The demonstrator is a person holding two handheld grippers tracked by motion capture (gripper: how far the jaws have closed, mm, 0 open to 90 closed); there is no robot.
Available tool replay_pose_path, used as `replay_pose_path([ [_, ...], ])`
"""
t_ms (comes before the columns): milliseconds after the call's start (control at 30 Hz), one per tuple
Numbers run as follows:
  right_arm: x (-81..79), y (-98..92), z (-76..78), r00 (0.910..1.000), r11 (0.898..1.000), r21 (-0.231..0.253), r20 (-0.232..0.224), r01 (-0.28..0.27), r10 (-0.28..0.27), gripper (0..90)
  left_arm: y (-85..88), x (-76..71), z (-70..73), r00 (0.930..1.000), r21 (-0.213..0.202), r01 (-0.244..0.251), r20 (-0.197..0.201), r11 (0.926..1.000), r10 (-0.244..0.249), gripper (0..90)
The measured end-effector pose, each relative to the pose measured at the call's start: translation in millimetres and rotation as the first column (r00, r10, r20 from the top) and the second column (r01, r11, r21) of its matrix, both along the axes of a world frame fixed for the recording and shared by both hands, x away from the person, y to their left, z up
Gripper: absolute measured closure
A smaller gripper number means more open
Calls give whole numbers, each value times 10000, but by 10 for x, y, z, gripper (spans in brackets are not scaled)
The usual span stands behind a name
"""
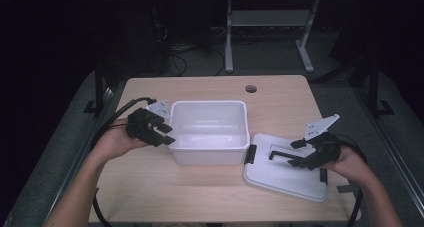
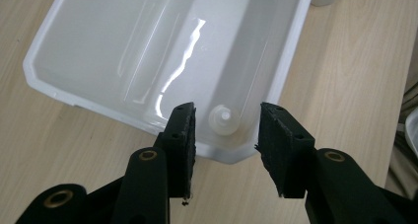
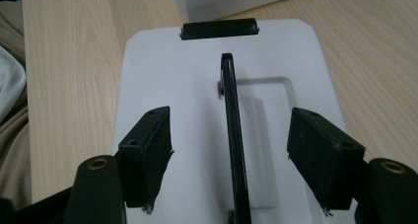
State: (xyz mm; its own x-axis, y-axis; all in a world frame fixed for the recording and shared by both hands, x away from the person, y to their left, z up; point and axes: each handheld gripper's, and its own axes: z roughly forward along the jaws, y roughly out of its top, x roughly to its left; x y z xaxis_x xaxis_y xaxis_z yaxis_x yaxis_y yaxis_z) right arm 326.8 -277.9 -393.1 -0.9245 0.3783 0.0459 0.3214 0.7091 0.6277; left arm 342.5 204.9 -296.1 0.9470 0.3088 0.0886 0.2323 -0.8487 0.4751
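The left gripper (image 2: 224,150) hovers spread at the tub's (image 1: 210,107) edge; the right gripper (image 3: 229,155) straddles the lid's (image 3: 162,71) handle (image 3: 234,130), unpinched, ready to lift.

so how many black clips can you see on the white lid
2 for certain. One latch clip sits on the lid's end nearest the white bin. Another sits at the far end, by the right hand; more may be hidden under that hand.

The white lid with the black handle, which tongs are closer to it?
Right. The right tongs hover over the white lid, open jaws on either side of its raised black handle. The left tongs sit across the table, at the white bin's left rim.
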Motion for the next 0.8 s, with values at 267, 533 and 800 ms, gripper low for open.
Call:
replay_pose_path([
  [267,-10,-2,19,10000,10000,47,-17,56,-56,327,48,-100,29,9999,-85,115,53,9999,-115,568],
  [533,-3,13,32,10000,10000,72,20,62,-63,324,121,-178,19,9999,-65,72,91,10000,-71,546],
  [800,0,32,38,10000,9999,42,5,93,-93,319,225,-268,-43,9999,-133,-67,148,9999,69,538],
])
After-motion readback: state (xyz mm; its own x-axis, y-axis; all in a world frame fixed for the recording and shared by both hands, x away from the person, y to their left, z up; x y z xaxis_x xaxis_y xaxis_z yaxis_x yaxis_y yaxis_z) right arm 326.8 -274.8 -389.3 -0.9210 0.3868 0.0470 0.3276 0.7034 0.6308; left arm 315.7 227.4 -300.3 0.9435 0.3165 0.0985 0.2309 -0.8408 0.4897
